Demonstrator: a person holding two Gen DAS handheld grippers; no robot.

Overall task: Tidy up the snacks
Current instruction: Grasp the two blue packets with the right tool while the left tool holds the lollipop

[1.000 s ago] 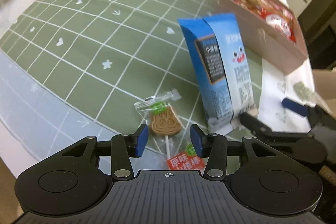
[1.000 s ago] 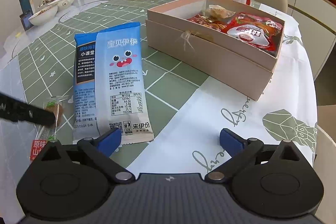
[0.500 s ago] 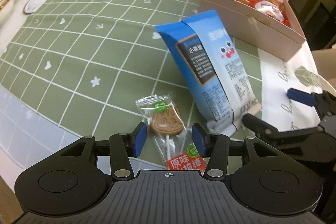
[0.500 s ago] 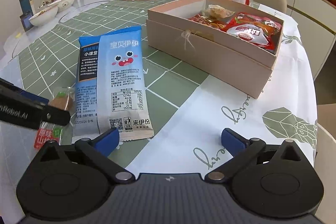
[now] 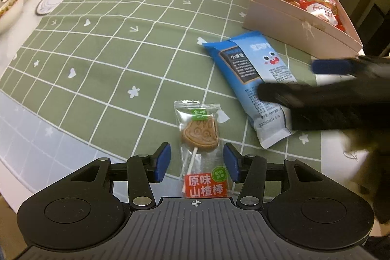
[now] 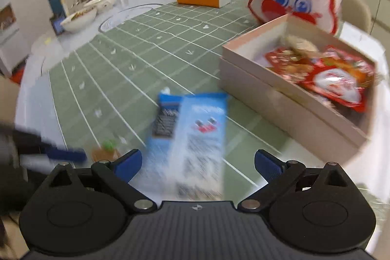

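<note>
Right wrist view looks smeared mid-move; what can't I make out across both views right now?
- Blue packet: motion blur in the right wrist view makes its print unreadable.
- Lollipop: a blurred smudge there, partly behind the left gripper's finger.
- Blue packet's lower right: in the left wrist view, covered by the blurred right gripper.
- Pink box: its contents are too small in the left view, smeared in the right.

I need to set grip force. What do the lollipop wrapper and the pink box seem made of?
Lollipop wrapper: thin clear plastic film, glossy; the brown candy and stick show through. Pink box: probably matte paperboard, with stiff straight walls and crisp edges.
</note>
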